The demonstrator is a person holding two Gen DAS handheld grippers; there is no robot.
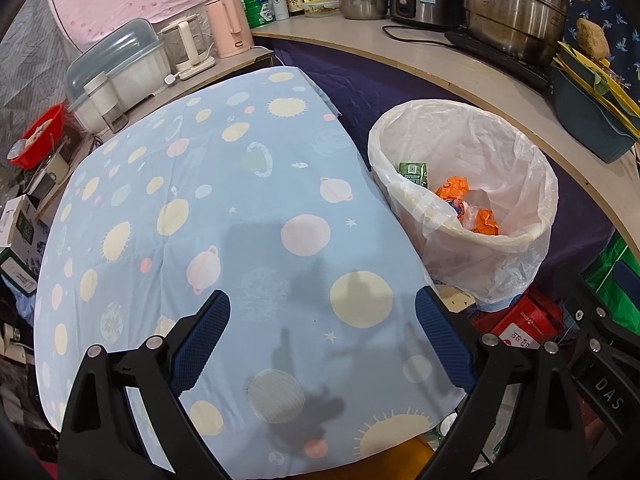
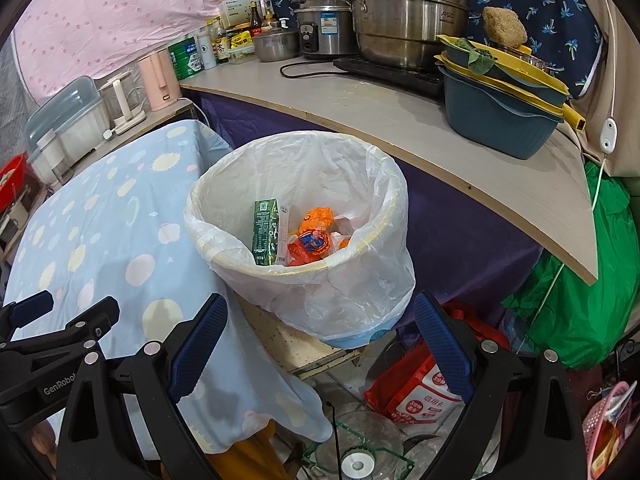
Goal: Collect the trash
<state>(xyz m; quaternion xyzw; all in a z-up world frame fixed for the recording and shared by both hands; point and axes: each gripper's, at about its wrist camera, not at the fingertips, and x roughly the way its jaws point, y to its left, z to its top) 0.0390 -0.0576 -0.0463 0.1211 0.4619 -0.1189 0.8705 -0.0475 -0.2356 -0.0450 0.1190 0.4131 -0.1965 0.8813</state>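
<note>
From the left wrist, the left gripper [image 1: 322, 328] hovers over the cloth-covered bench [image 1: 180, 208], fingers apart and holding nothing; no trash lies on the cloth. The trash bin [image 1: 516, 240] stands just beside the bench's right edge.

From the right wrist, the right gripper [image 2: 320, 332] faces the bin, fingers apart and empty. Inside are a green carton [image 2: 265, 232] and orange wrappers [image 2: 316, 236]: probably light and crushable. The thin liner [image 2: 360, 292] looks slippery; gripping its folded rim seems safest.
</note>
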